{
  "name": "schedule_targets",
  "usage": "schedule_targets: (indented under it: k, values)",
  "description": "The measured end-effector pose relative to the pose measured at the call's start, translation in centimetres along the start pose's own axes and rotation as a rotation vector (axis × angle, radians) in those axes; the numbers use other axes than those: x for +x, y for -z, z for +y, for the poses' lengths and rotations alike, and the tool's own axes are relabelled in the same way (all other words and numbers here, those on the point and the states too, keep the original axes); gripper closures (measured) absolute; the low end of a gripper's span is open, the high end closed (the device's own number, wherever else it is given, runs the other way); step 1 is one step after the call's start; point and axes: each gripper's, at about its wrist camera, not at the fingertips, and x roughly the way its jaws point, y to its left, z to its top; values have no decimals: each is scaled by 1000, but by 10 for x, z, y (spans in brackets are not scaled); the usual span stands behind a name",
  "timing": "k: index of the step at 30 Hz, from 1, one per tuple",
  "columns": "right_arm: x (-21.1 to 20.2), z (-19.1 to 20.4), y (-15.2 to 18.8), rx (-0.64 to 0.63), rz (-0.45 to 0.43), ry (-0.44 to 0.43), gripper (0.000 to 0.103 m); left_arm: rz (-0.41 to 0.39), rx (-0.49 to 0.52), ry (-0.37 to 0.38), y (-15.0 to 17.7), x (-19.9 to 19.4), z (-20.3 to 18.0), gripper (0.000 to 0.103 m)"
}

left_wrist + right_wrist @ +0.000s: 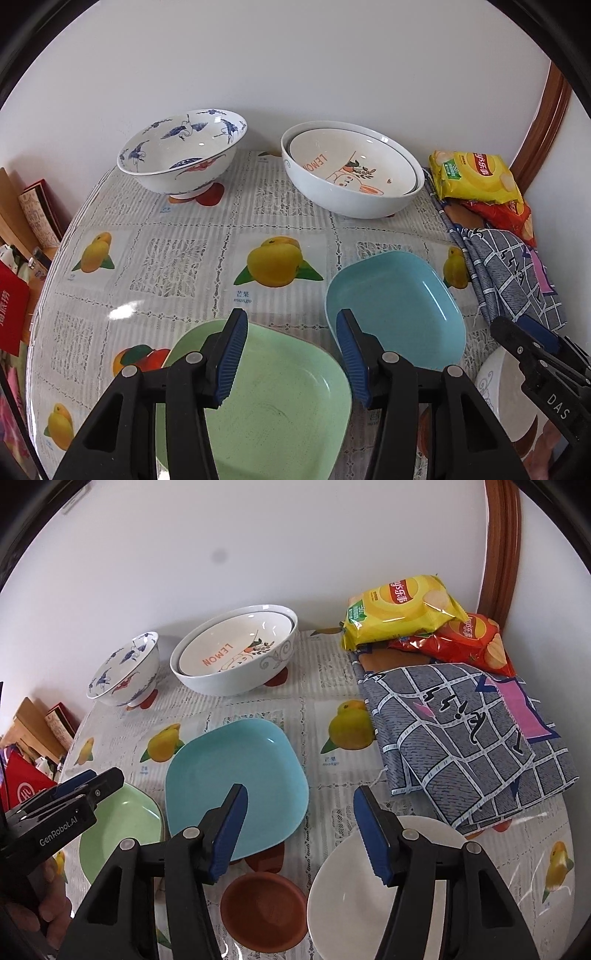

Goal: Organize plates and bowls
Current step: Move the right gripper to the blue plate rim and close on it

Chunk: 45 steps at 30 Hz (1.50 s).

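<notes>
Fruit-print desk (184, 254) against white wall, left gripper (291, 354) jaws wide over pale green square plate (280, 402), right gripper (299, 834) jaws wide, empty, beside turquoise square plate (236, 779), near plain white round bowl (347, 897).

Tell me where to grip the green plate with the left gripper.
Grip the green plate by its raised near rim, coming from the near edge of the table. The plate lies flat, so only the upturned rim offers a pinch; the open left gripper already hangs above it, one finger inside, one outside.
</notes>
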Motion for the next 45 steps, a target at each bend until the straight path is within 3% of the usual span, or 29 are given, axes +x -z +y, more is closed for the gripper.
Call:
schedule_targets:
  k: [8,23,26,39,45]
  values:
    - [34,3,-8,-13,64,9,64,28,24,11,-8,28,-12,55]
    - [69,10,-15,-15,123,47,65,102,41,27,-21,69,-20,55]
    - [73,11,-15,-13,134,54,71,107,52,18,-22,74,-21,55]
    - [86,13,-15,-16,156,82,90,157,64,42,-17,94,-28,86]
    - [84,13,-15,-36,126,107,94,131,79,47,-18,90,-30,90]
